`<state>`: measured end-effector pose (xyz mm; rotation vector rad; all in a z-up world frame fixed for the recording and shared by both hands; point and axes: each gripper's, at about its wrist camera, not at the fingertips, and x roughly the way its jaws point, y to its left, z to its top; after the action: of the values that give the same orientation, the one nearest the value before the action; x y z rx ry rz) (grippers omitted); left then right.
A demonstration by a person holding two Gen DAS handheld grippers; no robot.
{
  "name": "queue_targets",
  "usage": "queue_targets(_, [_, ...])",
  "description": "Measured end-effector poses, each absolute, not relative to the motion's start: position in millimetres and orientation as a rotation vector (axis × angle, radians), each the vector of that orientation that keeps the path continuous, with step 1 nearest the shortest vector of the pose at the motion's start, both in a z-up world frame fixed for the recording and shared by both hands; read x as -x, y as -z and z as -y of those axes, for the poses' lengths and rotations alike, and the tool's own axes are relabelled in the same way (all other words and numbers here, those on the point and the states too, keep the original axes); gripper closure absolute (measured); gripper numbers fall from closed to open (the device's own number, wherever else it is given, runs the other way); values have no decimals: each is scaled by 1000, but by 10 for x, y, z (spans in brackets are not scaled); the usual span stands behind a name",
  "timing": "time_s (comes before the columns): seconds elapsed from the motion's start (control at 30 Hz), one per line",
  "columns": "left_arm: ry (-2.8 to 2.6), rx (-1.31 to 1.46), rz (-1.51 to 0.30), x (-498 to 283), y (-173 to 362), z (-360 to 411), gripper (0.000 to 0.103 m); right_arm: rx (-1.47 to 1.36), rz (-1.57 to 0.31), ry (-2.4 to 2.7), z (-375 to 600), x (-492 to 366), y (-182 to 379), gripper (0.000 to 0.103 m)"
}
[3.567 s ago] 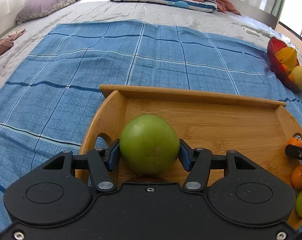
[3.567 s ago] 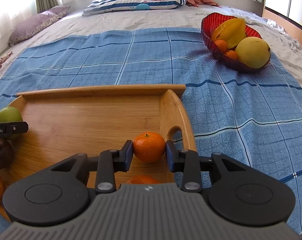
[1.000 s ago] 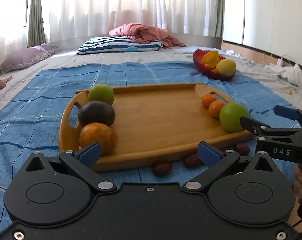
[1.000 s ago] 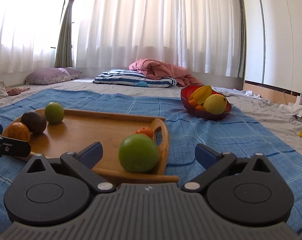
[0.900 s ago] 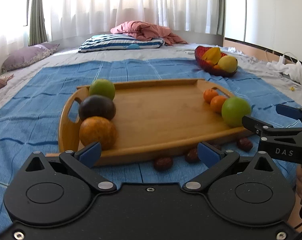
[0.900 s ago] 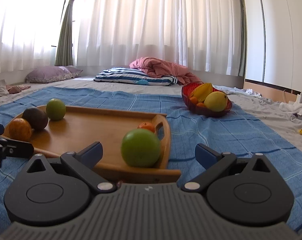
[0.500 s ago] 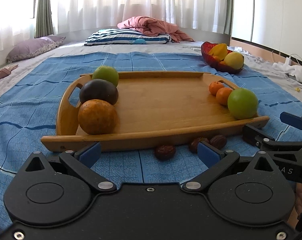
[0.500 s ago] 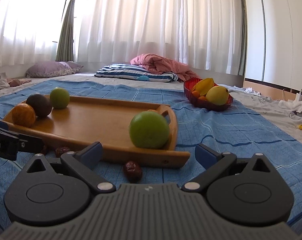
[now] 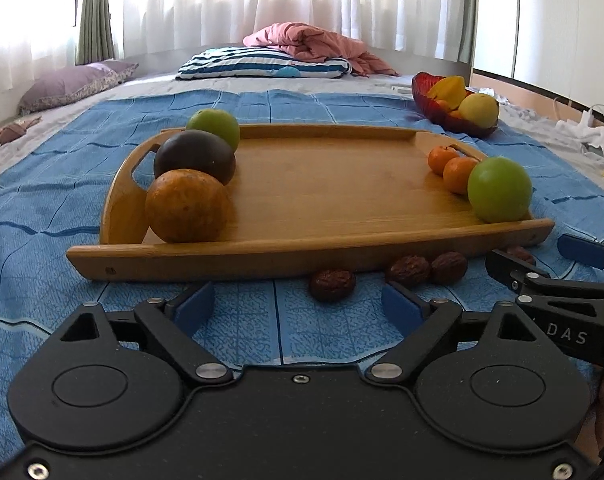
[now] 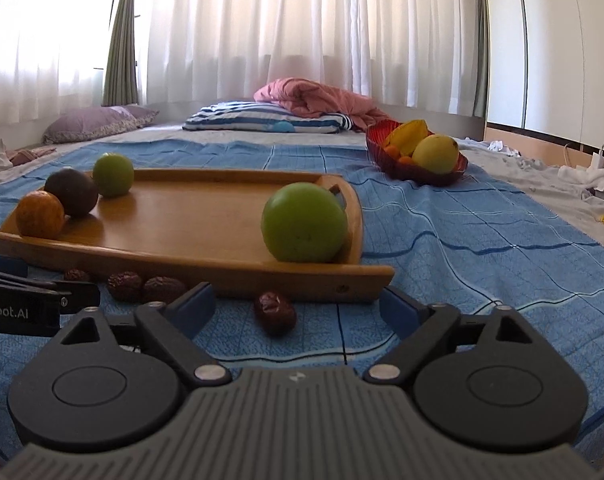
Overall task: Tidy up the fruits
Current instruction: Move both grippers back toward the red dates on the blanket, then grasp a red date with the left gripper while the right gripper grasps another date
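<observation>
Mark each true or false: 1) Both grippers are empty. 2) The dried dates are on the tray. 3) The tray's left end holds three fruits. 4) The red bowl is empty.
1) True: the left gripper and right gripper hold nothing, and their jaws have just been closing a little.
2) False: the dates lie on the blue cloth in front of the wooden tray.
3) True: orange fruit, dark fruit, green fruit.
4) False: the red bowl holds fruit.
</observation>
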<state>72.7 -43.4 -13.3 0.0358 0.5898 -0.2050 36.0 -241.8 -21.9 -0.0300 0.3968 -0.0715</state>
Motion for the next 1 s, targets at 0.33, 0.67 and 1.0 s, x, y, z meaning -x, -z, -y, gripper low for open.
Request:
queue_targets(0.33, [170,-15,-584,-734,165,483,21,34,-428,77,2367,-407,270,22])
queue_targets(0.67, [195,-30,-582,-713,141,536,48,39,-431,69,2306,-415,293,32])
queue_targets(1.0, [226,-15,-603,-701,82,572,75,37,-433,58,2270,-402,287,45])
